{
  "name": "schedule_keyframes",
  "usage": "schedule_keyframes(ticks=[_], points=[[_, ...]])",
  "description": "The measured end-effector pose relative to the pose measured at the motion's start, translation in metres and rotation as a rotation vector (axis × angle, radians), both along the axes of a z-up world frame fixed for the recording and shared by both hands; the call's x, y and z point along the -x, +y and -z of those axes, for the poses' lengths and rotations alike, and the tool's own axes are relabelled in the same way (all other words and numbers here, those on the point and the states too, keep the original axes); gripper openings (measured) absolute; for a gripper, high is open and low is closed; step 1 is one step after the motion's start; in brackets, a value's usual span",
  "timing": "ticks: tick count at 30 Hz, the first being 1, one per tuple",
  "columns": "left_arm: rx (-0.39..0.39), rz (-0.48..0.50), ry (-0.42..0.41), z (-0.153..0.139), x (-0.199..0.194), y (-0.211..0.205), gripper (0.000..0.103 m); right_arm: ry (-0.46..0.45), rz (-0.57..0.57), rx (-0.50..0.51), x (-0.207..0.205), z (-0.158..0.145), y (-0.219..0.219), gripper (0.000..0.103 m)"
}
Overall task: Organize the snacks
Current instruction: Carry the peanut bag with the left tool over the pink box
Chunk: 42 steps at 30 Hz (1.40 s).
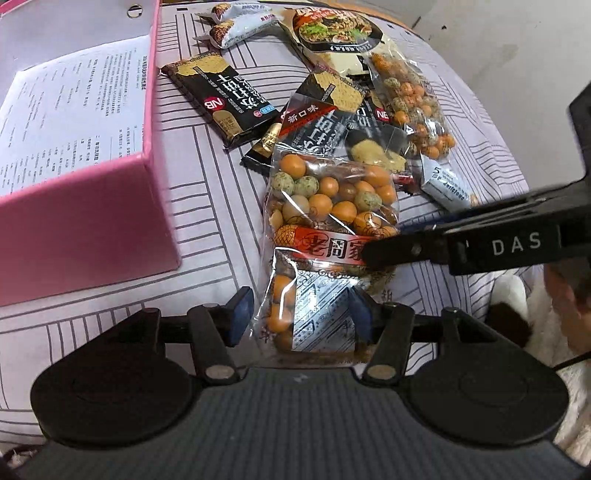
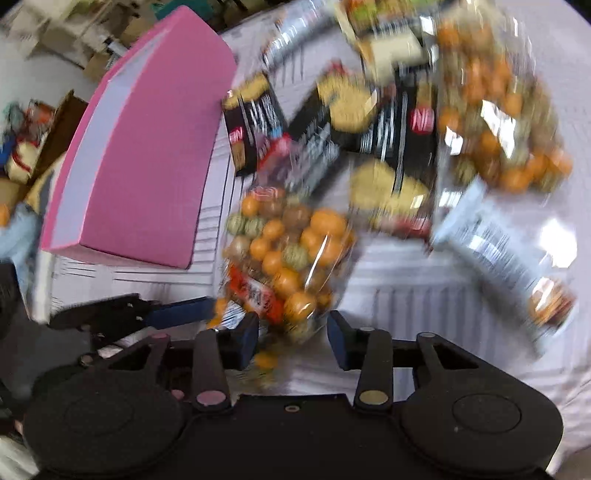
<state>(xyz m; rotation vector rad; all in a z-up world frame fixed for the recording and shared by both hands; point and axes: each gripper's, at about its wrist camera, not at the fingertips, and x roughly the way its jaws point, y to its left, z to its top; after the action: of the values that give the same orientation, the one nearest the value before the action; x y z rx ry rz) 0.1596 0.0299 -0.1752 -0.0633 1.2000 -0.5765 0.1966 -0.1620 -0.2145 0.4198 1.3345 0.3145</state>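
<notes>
- Left gripper [image 1: 299,314]: jaws spread, straddling the near end of a clear bag of coated nuts [image 1: 325,236]. The right pad looks to be against the bag's edge, the left pad stands clear of it. Not pinching.
- Right gripper [image 2: 293,338]: jaws also spread, either side of the same nut bag [image 2: 288,251] at its near end. View is motion-blurred, so I cannot tell whether either pad touches; no squeeze visible.
- In the left wrist view the right gripper [image 1: 373,254] reaches in from the right, its tip over the bag's red label band.
- Nut bag lies flat on a striped cloth [image 1: 207,206], just right of a pink box [image 1: 85,206]; the box is open, with a printed sheet [image 1: 70,107] inside.
- Beyond the bag, a loose pile: black cracker packs [image 1: 221,99], a second nut bag [image 1: 413,107] far right, a noodle pack [image 1: 336,29] at the far edge, two small white-wrapped bars [image 1: 236,26] far left of it.
</notes>
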Motion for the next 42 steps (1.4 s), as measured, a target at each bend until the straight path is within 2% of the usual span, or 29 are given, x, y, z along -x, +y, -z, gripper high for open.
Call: schedule_keyframes(ticks=[2, 4, 6, 10, 14, 17, 23, 29, 35, 42], points=[[0.005, -0.011, 0.008, 0.002, 0.004, 0.000, 0.055, 0.033, -0.011, -0.011, 0.000, 0.006, 0.002, 0.058], [0.017, 0.036, 0.028, 0.003, 0.007, -0.005, 0.053, 0.011, -0.032, 0.016, 0.006, 0.005, 0.013, 0.065], [0.032, 0.052, 0.054, 0.005, 0.011, -0.007, 0.052, -0.017, -0.062, 0.041, 0.010, 0.005, 0.025, 0.076], [0.022, 0.055, 0.010, 0.005, 0.019, -0.014, 0.053, -0.061, -0.118, 0.123, 0.017, 0.004, 0.043, 0.081], [0.016, 0.042, -0.026, 0.001, 0.026, -0.017, 0.052, -0.077, -0.104, 0.145, 0.025, -0.001, 0.047, 0.078], [0.018, 0.046, -0.038, -0.004, 0.034, -0.018, 0.052, -0.061, -0.091, 0.121, 0.034, -0.007, 0.041, 0.076], [0.001, 0.084, -0.075, -0.025, 0.056, -0.023, 0.052, -0.103, -0.077, 0.094, 0.058, -0.036, 0.028, 0.076], [-0.030, 0.103, -0.117, -0.057, 0.081, -0.028, 0.052, -0.138, -0.083, 0.080, 0.079, -0.069, 0.027, 0.076], [-0.034, 0.098, -0.197, -0.103, 0.095, -0.015, 0.052, -0.239, -0.126, 0.068, 0.082, -0.111, 0.043, 0.076], [-0.008, 0.019, -0.300, -0.149, 0.104, 0.020, 0.052, -0.323, -0.205, 0.056, 0.066, -0.156, 0.078, 0.076]])
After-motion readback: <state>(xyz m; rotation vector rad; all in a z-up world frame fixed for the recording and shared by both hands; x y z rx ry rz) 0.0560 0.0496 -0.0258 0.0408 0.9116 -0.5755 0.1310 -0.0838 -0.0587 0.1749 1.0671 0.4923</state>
